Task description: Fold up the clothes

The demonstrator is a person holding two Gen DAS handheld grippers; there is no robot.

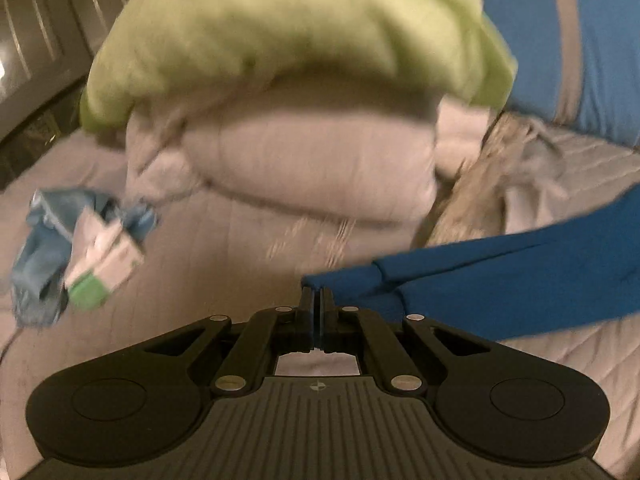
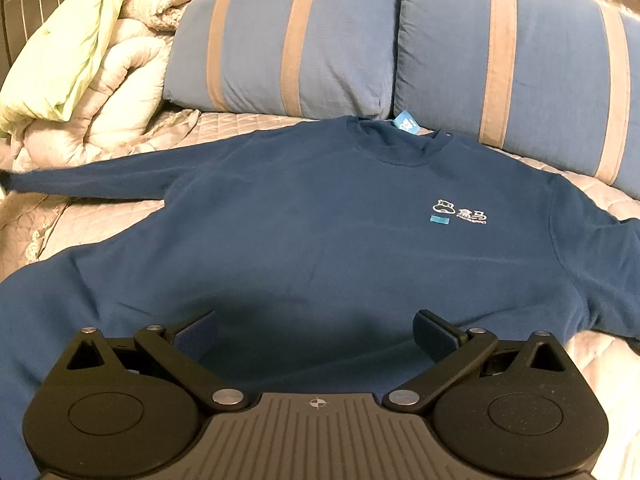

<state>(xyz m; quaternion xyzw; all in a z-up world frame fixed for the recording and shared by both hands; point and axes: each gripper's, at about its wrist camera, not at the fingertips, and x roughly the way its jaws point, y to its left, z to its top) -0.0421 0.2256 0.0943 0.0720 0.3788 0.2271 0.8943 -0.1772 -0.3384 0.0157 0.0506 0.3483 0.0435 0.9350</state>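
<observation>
Pinching the cuff of the long blue knit sleeve (image 1: pixel 500 276), the left gripper (image 1: pixel 319 300) has its jaws clamped flat together on the fabric. That sleeve runs rightward from the jaws toward the dark blue crew-neck sweatshirt (image 2: pixel 320 232), spread face-up on the quilted pale bedspread (image 2: pixel 224 126). Hovering at the hem, the right gripper (image 2: pixel 316 338) gapes wide, empty, so the fold probably goes across the chest.

Left wrist view sat low over the bed (image 1: pixel 224 264), angled down toward the rolled duvet (image 1: pixel 320 168). Right wrist view looked down across the sweatshirt (image 2: pixel 304 248) toward the pillows (image 2: pixel 288 52). Both caught duvet, sleeve (image 1: pixel 500 276), pillow.
</observation>
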